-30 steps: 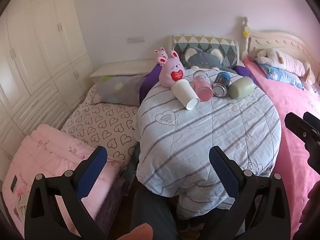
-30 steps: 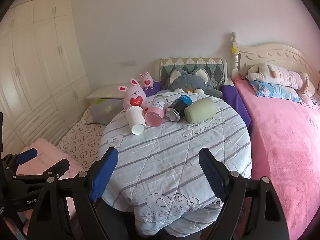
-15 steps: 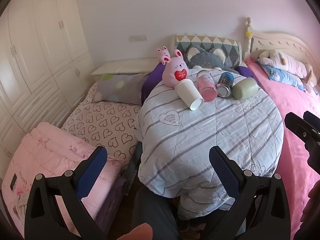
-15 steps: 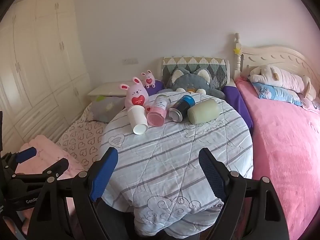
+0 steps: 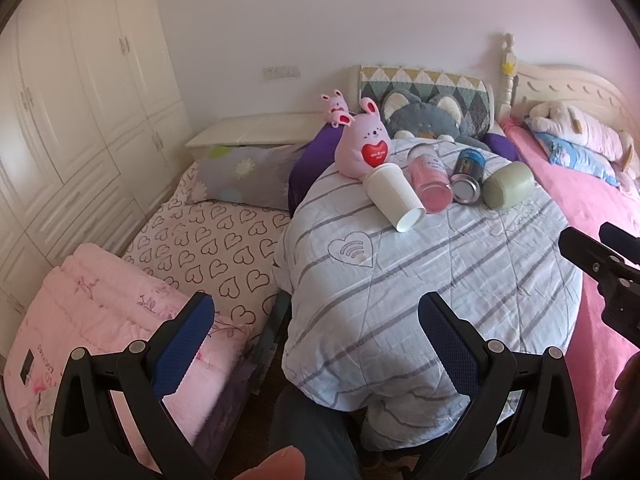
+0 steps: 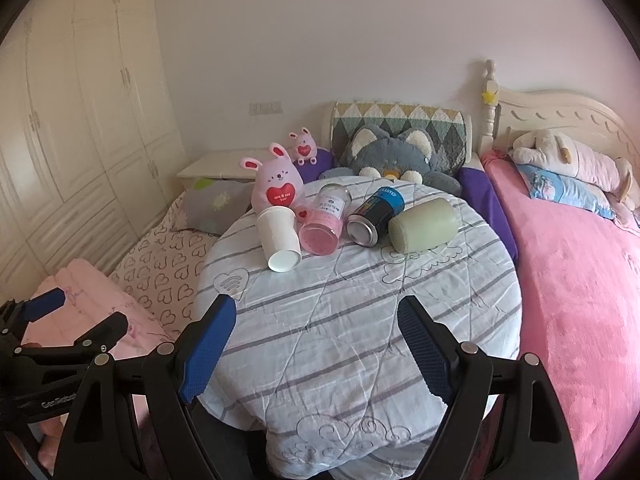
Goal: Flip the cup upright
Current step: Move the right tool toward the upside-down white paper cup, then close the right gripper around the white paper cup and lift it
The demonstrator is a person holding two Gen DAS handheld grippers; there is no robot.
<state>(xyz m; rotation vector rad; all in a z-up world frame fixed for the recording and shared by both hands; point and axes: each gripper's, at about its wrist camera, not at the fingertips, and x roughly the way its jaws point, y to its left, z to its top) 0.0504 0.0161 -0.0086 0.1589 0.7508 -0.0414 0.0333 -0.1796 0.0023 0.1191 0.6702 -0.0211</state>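
Note:
A white paper cup lies on its side on the round table with the striped cloth, mouth toward me; it also shows in the left wrist view. To its right lie a pink jar, a dark can and a pale green cup, all on their sides. My right gripper is open and empty, over the table's near edge, well short of the cups. My left gripper is open and empty, off the table's front left edge.
A pink bunny plush stands behind the white cup. A grey cat cushion is at the back. A pink bed is on the right, a heart-print mattress and folded pink quilt on the left, wardrobes beyond.
Both views have shifted slightly; the table and cups sit a little further right and lower in frame. Both grippers stay open. Nothing on the table has moved.

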